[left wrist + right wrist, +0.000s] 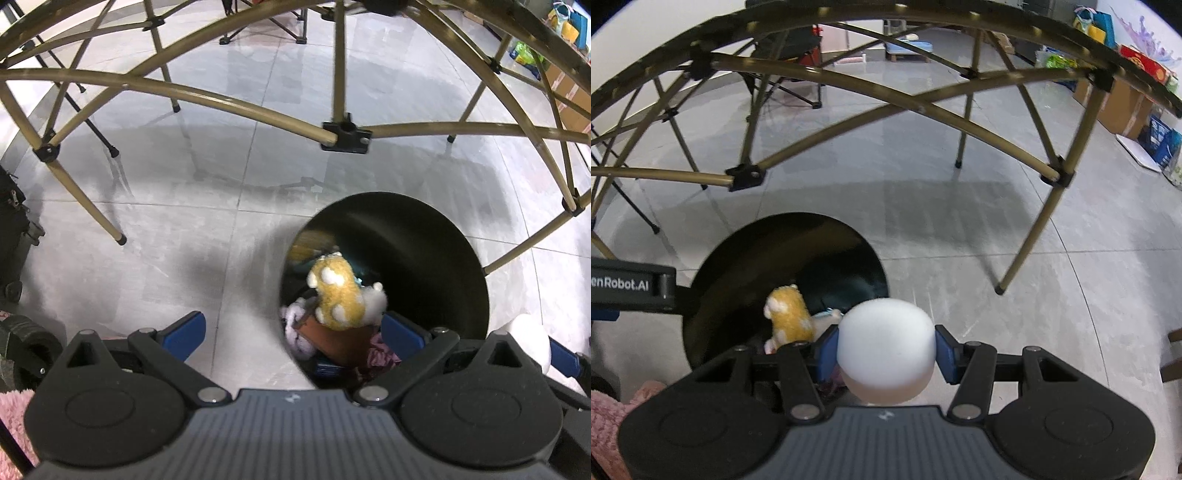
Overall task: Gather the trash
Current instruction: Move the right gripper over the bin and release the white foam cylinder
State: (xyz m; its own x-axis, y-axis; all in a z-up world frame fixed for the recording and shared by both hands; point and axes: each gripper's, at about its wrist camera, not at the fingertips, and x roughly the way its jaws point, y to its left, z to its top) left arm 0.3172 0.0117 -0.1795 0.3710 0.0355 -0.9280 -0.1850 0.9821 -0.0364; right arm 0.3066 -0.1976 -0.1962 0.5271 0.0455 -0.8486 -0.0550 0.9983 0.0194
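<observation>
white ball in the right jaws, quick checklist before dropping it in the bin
1. Right gripper holds the white ball, a blue pad on each side: ok.
2. Black bin mouth open: ok.
3. Ball above the mouth: not ok; the right wrist view shows it past the rim, over floor.
4. Left gripper empty, jaws wide: ok.
5. Room in the bin: cannot tell; a yellow plush toy tops the pile.

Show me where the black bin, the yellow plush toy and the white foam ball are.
black bin (424, 236), left wrist view, inner wall.
yellow plush toy (338, 291), left wrist view, its back.
white foam ball (886, 339), right wrist view, its front.
</observation>
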